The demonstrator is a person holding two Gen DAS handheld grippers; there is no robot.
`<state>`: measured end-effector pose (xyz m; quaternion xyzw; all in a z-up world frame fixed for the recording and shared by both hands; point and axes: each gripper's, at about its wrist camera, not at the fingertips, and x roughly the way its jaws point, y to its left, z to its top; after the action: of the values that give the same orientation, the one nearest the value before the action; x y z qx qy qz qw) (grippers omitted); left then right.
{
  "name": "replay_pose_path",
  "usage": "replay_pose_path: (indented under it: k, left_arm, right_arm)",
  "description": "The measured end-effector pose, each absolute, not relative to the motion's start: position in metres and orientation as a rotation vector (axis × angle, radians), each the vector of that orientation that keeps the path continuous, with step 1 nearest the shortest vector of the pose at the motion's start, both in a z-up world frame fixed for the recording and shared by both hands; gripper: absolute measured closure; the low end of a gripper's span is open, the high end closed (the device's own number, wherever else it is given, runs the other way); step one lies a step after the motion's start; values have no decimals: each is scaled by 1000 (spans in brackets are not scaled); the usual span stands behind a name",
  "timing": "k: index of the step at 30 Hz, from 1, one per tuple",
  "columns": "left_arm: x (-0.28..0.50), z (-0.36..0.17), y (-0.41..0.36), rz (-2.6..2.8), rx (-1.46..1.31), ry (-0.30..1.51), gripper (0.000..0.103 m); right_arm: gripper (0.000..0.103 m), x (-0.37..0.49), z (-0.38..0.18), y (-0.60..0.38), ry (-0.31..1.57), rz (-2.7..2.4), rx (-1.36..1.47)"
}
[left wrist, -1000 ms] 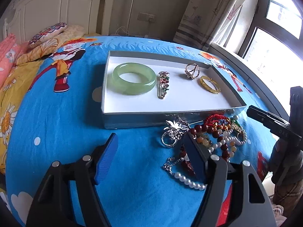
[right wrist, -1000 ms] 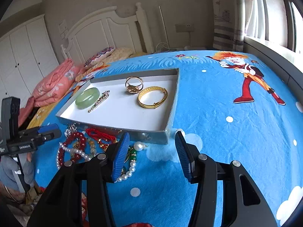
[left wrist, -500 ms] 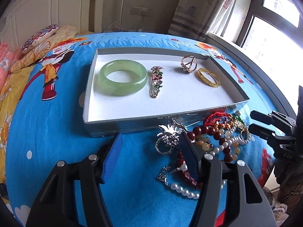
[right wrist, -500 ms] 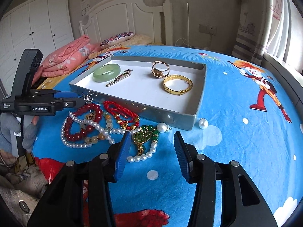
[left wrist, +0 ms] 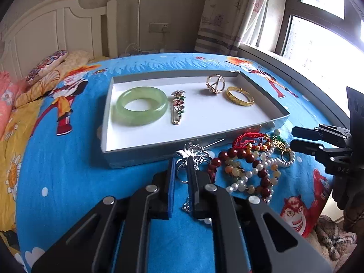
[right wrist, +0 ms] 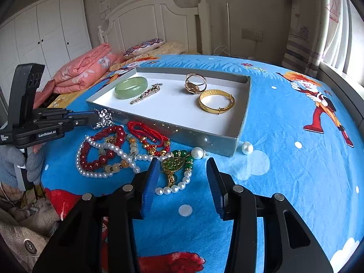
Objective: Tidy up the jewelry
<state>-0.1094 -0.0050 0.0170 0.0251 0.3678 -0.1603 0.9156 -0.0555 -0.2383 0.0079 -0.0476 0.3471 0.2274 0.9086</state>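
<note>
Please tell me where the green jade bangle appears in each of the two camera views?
Left wrist: the green jade bangle lies left of centre, at the tray's left end.
Right wrist: the bangle sits upper left of centre, at the tray's far-left corner.
Shared landmark: the flower pin beside it.

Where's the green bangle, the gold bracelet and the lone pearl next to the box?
green bangle (left wrist: 141,105): left wrist view, on its near band.
gold bracelet (right wrist: 216,101): right wrist view, on its near band.
lone pearl (right wrist: 247,148): right wrist view, at its middle.

Four pieces lie in one tray (right wrist: 241,140); two loose pearls (right wrist: 246,148) sit beside one tangled bead pile (right wrist: 118,150).
</note>
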Motion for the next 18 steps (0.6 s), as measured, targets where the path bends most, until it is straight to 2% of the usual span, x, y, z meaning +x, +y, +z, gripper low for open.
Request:
replay_pose_path:
  k: [6,12,15,18]
  left_arm:
    - [-130,29,5,-197,158,661,94]
    - [-156,31,-8,22,485,497,94]
    - [-166,17,-26,17,637,484,94]
    - [-175,3,-43,-79,701,508,84]
  right_arm:
    - [62,-52,9,-245,717,466,-53]
    - [62,-52,8,-244,721,459,-58]
    - [62,-53,8,-243,722,456,-63]
    - [62,-52,8,-243,724,454,-59]
